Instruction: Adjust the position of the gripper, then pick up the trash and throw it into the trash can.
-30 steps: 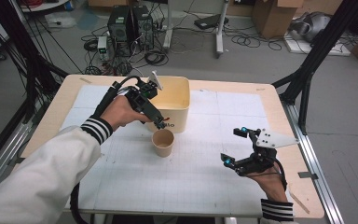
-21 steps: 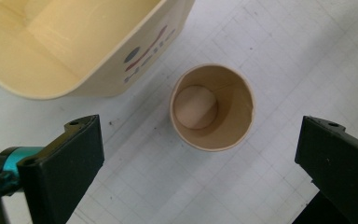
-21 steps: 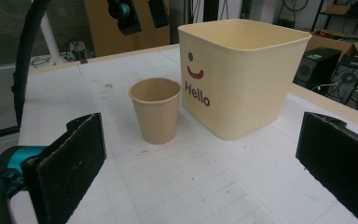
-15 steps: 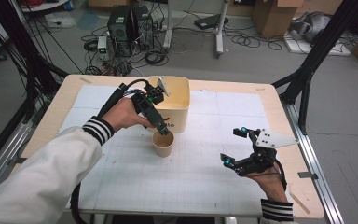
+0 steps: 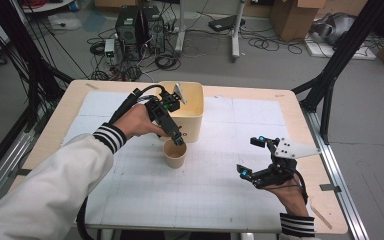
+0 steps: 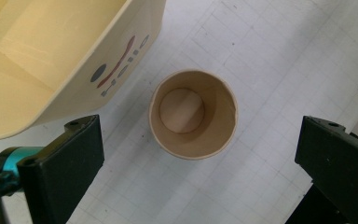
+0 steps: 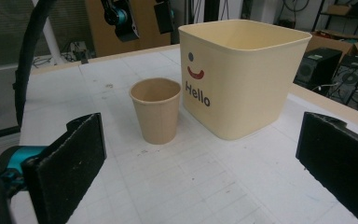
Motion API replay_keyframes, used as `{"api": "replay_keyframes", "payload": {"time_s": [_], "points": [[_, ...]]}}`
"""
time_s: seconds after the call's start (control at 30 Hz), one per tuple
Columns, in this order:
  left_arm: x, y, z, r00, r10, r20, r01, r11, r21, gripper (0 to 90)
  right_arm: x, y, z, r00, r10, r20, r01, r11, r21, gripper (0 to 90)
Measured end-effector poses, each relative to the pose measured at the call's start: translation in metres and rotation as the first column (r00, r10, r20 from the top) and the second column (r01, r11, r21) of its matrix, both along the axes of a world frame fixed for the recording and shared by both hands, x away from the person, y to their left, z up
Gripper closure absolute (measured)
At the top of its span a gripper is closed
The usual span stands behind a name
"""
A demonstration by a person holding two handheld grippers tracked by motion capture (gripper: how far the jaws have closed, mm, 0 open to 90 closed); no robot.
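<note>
An empty brown paper cup (image 5: 174, 153) stands upright on the white gridded mat, just in front of a cream bin (image 5: 196, 96) printed with a smile and "Hello". My left gripper (image 5: 179, 141) hangs right over the cup's rim, pointing down. In the left gripper view the cup (image 6: 193, 114) sits between the wide-apart jaws of this open gripper (image 6: 199, 149), untouched. My right gripper (image 5: 250, 156) rests open at the right of the mat, apart from everything. In the right gripper view the open gripper (image 7: 200, 144) faces the cup (image 7: 156, 116) and bin (image 7: 242, 70).
The wooden table edge (image 5: 325, 165) runs close to the right hand. A thin wooden stick (image 5: 322, 216) lies near the front right corner. Black frame posts (image 5: 330, 75) rise beside the table. The left gripper's cable (image 5: 130, 100) loops over the left hand.
My left gripper has swung from beside the bin toward me and down, ending over the cup's mouth. The cup, the bin and the right gripper have stayed put.
</note>
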State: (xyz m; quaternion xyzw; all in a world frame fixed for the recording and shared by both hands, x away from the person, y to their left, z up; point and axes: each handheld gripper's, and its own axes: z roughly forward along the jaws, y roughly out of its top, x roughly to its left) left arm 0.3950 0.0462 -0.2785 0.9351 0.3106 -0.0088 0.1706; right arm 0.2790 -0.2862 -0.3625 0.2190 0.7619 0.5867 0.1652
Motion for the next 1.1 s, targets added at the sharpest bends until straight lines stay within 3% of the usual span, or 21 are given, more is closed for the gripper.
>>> {"api": "replay_keyframes", "payload": {"time_s": [0.6,1.1], "points": [[0.0014,-0.0008,-0.0021,0.9999,0.013,-0.005,-0.013,0.9999,-0.002,1.7,-0.0002,0.0002,-0.0002,1.0000,0.001,-0.006,-0.001,1.000,-0.001,0.3],[0.0017,-0.0016,-0.0047,0.9999,0.002,0.015,-0.003,1.0000,0.003,1.7,0.0005,-0.0001,-0.0003,1.0000,-0.001,0.004,0.001,1.000,-0.001,0.3]]}}
